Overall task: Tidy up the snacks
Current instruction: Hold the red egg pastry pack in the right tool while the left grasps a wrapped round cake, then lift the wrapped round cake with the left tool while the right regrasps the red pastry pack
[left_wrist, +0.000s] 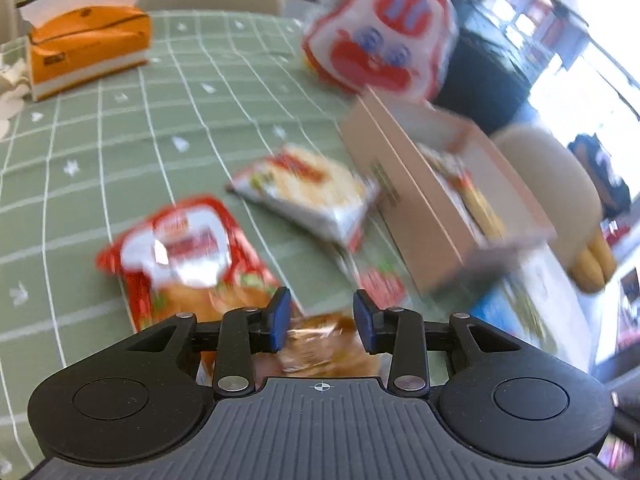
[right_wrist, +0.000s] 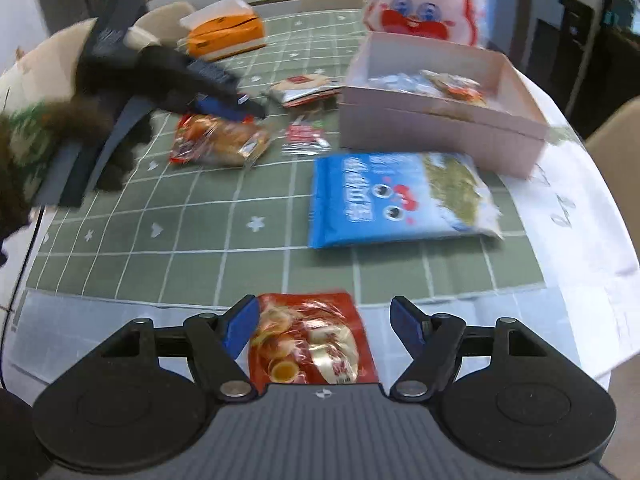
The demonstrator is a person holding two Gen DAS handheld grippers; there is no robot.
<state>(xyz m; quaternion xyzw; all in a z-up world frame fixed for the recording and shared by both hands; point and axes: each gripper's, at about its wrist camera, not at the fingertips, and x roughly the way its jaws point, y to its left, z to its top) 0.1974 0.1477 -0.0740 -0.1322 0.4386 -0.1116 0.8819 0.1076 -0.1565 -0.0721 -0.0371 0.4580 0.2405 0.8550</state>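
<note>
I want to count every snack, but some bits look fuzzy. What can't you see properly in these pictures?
- Box contents, left wrist view: near wall and blur hide them.
- Bread pack, left wrist view: left gripper covers its lower part.
- Red packet, right wrist view: right gripper body cuts it off.

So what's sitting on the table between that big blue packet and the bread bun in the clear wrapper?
In the right wrist view, only bare green checked cloth lies between the blue packet and the wrapped bun; a small red sachet sits just beyond.
</note>
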